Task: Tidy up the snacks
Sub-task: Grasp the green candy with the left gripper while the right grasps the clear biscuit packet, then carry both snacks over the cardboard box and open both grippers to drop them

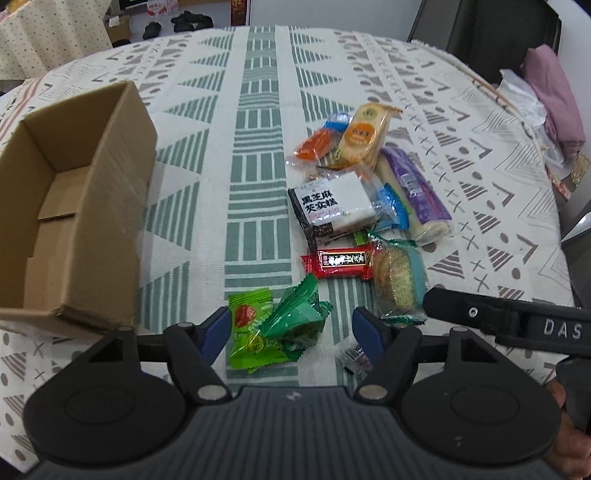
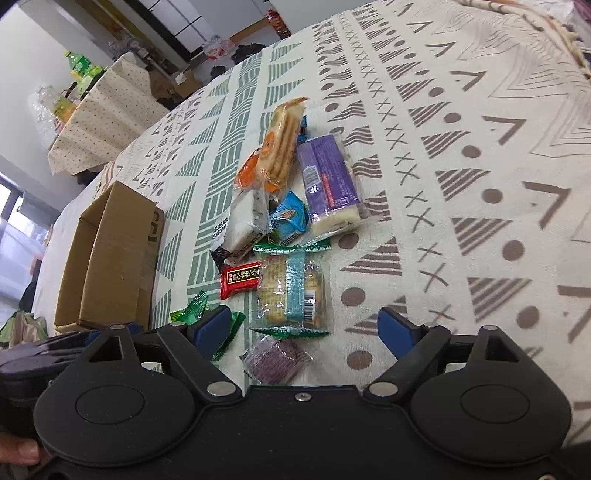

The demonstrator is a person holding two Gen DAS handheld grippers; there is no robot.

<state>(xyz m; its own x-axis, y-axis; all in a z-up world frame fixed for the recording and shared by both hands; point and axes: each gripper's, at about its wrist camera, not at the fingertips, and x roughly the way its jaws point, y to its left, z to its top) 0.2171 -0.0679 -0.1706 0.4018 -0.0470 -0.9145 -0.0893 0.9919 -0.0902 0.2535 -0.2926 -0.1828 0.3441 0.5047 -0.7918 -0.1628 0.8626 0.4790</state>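
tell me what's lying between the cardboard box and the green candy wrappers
Nothing: in the left wrist view only bare patterned tablecloth separates the cardboard box from the green candy wrappers.

Home dining room: patterned tablecloth (image 1: 258, 110), shoes (image 1: 184, 24) on floor.

table: patterned cloth (image 1: 258, 110) in green and grey | side table (image 2: 110, 107): dotted cloth, green bottles (image 2: 79, 66) | floor: dark shoes (image 1: 184, 24) | far right: dark chair (image 1: 480, 29), pink cloth (image 1: 554, 96) | daylight
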